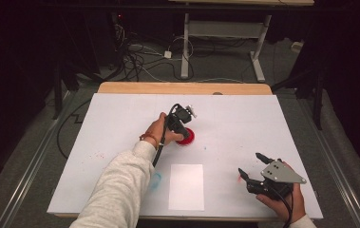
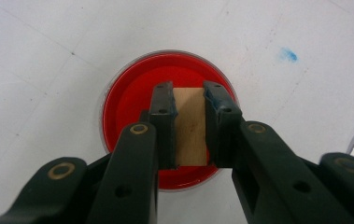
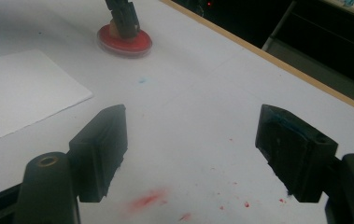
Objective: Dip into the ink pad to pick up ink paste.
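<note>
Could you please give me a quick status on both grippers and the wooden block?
Left gripper shut on wooden block, over red dish. Right gripper open, idle near table's front edge. White paper lies between; nothing obstructs.

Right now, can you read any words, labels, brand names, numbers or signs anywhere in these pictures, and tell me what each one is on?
None can be read.
The white sheet of paper is blank.
The red dish carries no label, nor does the wooden block that the left gripper is shut on above it.
The right gripper, open, shows no marking.
The table bears red and blue smudges, not writing.
</note>
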A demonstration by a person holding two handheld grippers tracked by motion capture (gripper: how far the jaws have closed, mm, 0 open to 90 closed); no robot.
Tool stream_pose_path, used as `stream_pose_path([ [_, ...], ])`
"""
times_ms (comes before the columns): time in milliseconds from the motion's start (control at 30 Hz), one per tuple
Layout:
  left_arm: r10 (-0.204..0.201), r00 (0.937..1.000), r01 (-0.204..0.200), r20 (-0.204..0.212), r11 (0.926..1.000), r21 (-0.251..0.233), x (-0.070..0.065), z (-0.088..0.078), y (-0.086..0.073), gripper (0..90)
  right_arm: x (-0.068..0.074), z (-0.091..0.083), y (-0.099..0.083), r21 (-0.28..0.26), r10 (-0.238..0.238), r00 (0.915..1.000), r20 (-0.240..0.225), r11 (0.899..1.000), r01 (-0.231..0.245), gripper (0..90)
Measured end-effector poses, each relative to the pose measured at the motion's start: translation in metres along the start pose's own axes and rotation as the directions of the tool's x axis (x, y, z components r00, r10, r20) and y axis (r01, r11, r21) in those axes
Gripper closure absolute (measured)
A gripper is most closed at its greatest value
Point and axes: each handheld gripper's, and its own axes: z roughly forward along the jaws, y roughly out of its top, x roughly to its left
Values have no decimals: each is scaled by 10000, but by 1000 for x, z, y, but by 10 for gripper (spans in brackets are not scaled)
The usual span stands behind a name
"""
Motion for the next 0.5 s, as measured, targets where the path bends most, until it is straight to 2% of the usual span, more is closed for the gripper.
stream_pose_path([
  [200,52,9998,-50,-173,10000,76,-3,1,1,741,0,-1,0,23,20,10000,6,10000,-20,256],
  [367,-121,9999,123,69,9995,-300,1,1,-4,741,1,-1,0,-4,-15,10000,7,10000,15,255],
  [500,-149,9999,150,20,9986,-509,0,2,-7,741,1,-1,0,-2,-9,10000,14,10000,9,255],
])
